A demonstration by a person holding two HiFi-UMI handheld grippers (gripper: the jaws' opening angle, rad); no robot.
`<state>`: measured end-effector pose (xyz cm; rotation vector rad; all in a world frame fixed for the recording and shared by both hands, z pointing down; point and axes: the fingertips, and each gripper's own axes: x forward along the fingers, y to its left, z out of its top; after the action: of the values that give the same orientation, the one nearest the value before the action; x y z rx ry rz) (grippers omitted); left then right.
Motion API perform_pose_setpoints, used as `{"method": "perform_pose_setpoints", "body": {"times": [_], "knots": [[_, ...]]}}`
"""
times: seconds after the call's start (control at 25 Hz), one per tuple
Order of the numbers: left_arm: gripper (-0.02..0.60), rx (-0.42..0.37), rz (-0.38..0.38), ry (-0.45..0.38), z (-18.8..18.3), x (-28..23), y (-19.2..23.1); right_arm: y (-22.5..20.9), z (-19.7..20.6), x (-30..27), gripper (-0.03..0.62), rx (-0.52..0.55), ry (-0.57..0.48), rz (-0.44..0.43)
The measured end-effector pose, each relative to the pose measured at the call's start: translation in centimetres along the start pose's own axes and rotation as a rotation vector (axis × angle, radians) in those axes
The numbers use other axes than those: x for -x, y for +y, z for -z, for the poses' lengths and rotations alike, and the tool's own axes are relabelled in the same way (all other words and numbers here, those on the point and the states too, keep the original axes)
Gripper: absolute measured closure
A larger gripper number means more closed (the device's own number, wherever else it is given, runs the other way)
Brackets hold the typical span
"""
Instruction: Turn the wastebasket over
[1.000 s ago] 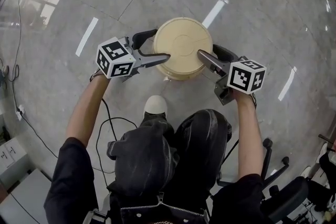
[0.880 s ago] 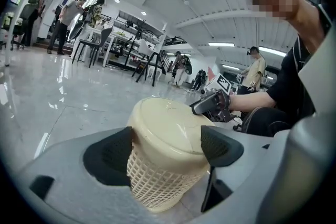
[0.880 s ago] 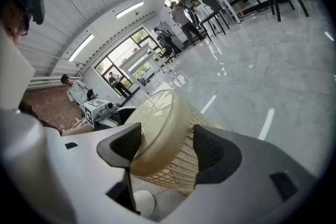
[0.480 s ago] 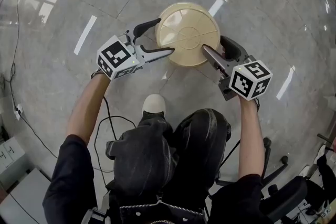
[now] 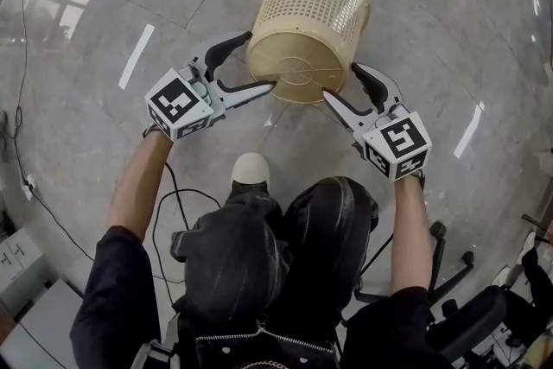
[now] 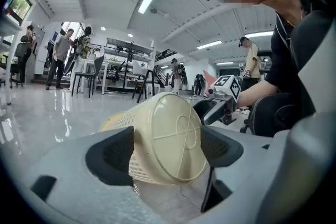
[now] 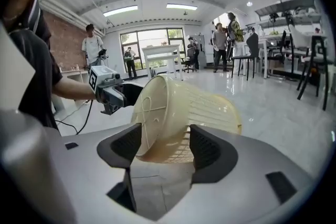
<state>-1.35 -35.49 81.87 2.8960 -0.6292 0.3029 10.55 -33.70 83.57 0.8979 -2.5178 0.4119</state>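
The beige mesh wastebasket [image 5: 307,9] is tipped on its side between my two grippers. Its solid round base faces me and its mouth points away. My left gripper [image 5: 259,60] is open, and the basket's lower left edge lies between its jaws. My right gripper [image 5: 341,82] is open too, straddling the base's right edge. In the left gripper view the wastebasket [image 6: 168,139] fills the gap of the left gripper [image 6: 165,152], base rim to the right. In the right gripper view the wastebasket [image 7: 178,113] sits between the pads of the right gripper [image 7: 160,152]. The mouth is hidden.
Polished grey floor [image 5: 104,125] lies all round. The person's white shoe [image 5: 251,171] is just below the basket, and a black cable [image 5: 168,203] trails at the left. An office chair base [image 5: 454,272] stands at the right. People, tables and chairs [image 6: 84,78] are far off.
The basket stood upside down with its base up. Now it is tipped away, base towards me and mesh wall showing. Both grippers have moved forward with it.
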Motion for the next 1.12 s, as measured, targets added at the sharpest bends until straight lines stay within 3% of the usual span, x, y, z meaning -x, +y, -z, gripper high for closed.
{"method": "perform_pose_setpoints", "body": {"times": [0.08,0.2,0.36,0.68,0.96,1.12], "knots": [[0.184,0.03,0.026,0.006,0.4,0.7,-1.1,0.8,0.7,0.6,0.304,-0.022,0.04,-0.071],[0.184,0.076,0.079,0.025,1.5,1.6,-3.0,2.1,2.5,1.4,0.304,0.038,0.137,-0.162],[0.184,0.057,0.123,0.149,5.9,2.2,-5.6,3.6,6.0,1.5,0.304,0.019,0.237,-0.25],[0.184,0.146,0.096,0.227,13.5,1.9,-7.2,5.4,13.5,-0.9,0.304,-0.024,0.339,-0.263],[0.184,0.226,0.081,0.223,16.0,1.8,-7.6,6.0,16.1,-1.9,0.304,-0.039,0.362,-0.238],[0.186,0.23,0.077,0.213,16.2,1.9,-7.2,5.7,16.2,-2.0,0.305,-0.071,0.341,-0.227]]}}
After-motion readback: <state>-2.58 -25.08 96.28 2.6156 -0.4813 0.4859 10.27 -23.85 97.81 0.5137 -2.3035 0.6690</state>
